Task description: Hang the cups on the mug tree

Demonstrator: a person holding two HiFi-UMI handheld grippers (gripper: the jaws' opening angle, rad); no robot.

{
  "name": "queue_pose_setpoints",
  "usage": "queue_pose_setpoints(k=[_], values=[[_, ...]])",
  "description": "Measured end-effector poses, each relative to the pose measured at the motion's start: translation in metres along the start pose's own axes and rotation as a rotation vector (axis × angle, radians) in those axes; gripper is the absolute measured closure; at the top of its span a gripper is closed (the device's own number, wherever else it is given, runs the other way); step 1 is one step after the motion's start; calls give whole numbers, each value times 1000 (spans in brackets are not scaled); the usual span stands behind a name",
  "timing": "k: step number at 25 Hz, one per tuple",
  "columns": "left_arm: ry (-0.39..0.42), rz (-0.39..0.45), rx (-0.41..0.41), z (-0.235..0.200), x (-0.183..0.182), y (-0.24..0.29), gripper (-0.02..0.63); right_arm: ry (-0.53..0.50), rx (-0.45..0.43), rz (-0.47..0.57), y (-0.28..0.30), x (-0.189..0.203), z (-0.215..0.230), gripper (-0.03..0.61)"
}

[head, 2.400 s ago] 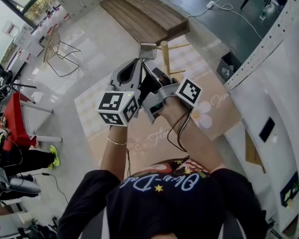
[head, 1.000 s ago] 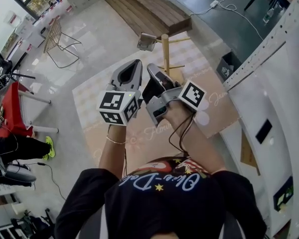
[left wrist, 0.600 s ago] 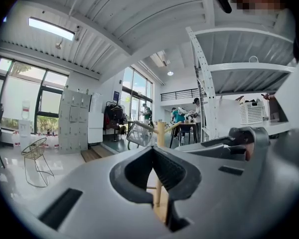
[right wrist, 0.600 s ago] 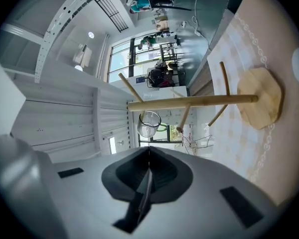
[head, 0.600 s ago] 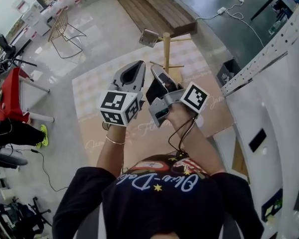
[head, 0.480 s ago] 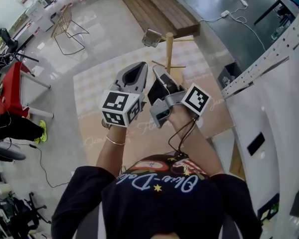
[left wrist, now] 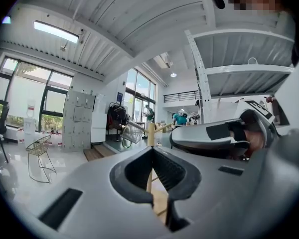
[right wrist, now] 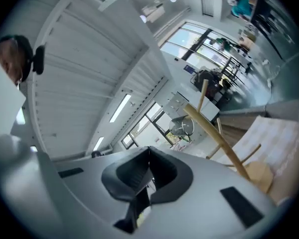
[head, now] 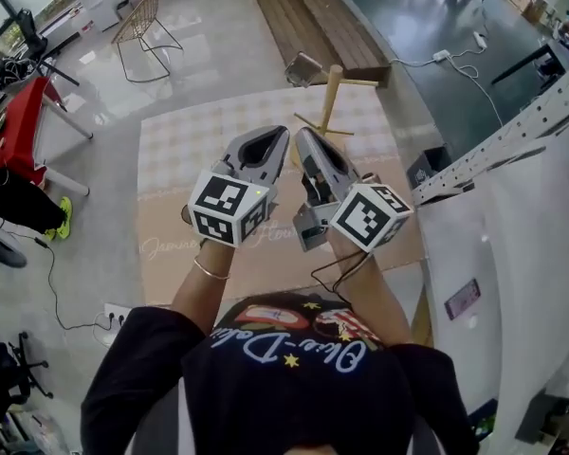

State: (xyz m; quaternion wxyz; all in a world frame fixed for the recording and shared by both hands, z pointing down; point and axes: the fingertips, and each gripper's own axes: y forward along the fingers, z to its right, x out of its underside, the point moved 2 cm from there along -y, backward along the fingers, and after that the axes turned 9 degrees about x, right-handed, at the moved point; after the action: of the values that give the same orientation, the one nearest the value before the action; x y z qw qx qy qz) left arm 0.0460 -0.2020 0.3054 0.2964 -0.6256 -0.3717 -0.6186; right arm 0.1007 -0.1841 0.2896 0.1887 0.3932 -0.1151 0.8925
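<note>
Left gripper [head: 268, 133]: my jaws are pressed together tip to tip, with nothing between them.
Right gripper [head: 304, 135]: my jaws are closed on each other too, and empty.
Both grippers: side by side, raised above the table [head: 171, 254], apart from the tree.
Mug tree [head: 331, 91]: wooden, upright on the table's far part, beyond my tips.
Cup [head: 303, 68]: greyish, hanging on an upper peg, left of the pole in the head view.

Wire chair [head: 144, 15], red table [head: 9, 126], patterned mat [head: 185, 140]
</note>
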Motion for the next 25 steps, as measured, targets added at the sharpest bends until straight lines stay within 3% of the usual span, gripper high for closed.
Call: queue_pose_setpoints(k=[3, 8, 25], values=[[4, -5, 8, 8, 0, -5, 606, -155, 16, -12, -6, 4, -4, 569], [5, -10, 3, 17, 2, -10, 606, -265, 30, -34, -11, 9, -2, 569], [23, 13, 23, 65, -1, -4, 606, -289, 47, -26, -56, -2, 8, 569]])
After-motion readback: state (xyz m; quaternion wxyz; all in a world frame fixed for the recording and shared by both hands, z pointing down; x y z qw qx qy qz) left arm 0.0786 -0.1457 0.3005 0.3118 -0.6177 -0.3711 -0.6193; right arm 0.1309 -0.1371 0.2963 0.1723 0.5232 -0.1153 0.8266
